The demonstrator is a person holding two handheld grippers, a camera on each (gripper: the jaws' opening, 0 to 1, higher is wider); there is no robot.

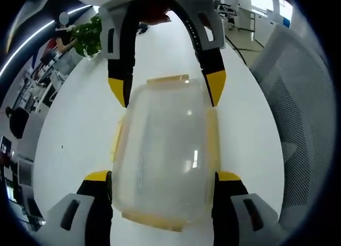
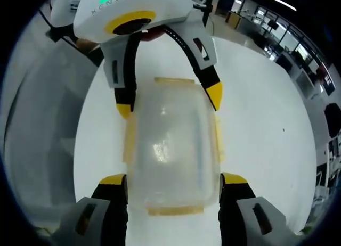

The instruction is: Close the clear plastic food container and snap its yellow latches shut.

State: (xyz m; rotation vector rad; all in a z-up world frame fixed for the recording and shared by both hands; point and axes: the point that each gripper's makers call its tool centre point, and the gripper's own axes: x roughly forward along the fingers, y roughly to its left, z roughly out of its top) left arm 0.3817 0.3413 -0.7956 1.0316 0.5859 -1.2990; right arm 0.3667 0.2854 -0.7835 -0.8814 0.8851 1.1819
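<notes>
Two pairs of tongs face each other across a white bench [image 1: 69, 129], each spread wide and released, with a clear plastic food container [image 1: 165, 155] lying between them. In the left gripper view the left tongs [image 1: 162, 185] straddle the container's near end, yellow tips just beside its two long sides, while the right tongs [image 1: 168, 91] reach in from the far end and flank it the same way. The right gripper view mirrors this: the right tongs [image 2: 173, 187] bracket the near end, the left tongs [image 2: 170, 99] the far one. The lid appears to sit on top; its yellow latches [image 1: 213, 139] run along the edges, and whether any is already snapped cannot be told. The likely risk from here is that pressing on one latch slides or tips the light container across the smooth bench, since neither pair grips it. A tip that lands on the clear lid and not on the latch could flex the lid or pop it loose. A mesh chair [image 1: 303, 123] stands beside the bench, and a green plant [image 1: 88, 35] lies beyond its far edge.
</notes>
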